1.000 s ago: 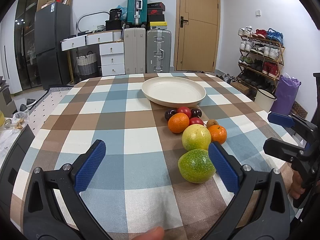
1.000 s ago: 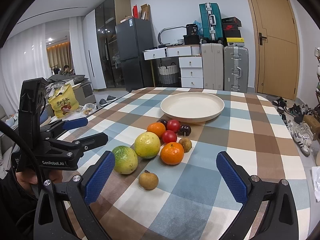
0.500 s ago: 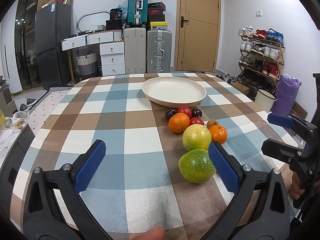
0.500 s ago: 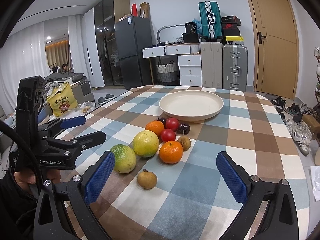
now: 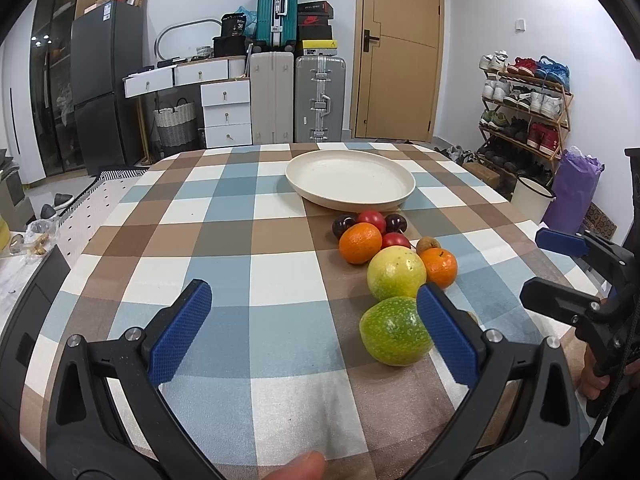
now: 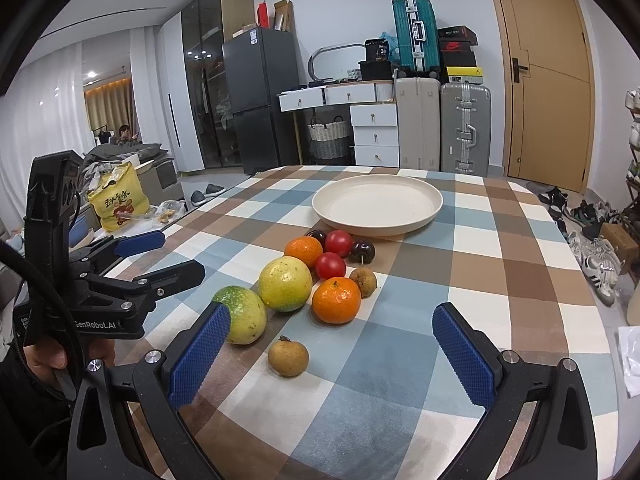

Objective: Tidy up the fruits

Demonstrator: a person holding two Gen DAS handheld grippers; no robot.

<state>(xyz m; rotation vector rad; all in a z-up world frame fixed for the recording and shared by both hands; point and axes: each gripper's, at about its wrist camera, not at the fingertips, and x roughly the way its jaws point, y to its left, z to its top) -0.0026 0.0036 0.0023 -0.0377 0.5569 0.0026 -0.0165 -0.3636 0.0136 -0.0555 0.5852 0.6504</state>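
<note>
Fruits (image 6: 320, 276) trail lengthwise from plate (image 6: 378, 205) toward both spread grippers.

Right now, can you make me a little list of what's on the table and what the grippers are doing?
table: checked cloth
plate: cream, nothing in it, behind the fruit
fruit: all on the cloth, none on the plate
green fruit: nearest the left hand-held gripper
yellow fruit: behind the green fruit
oranges: two
small brown fruits: two
left hand-held gripper: open, holds nothing
right hand-held gripper: open, holds nothing
</note>
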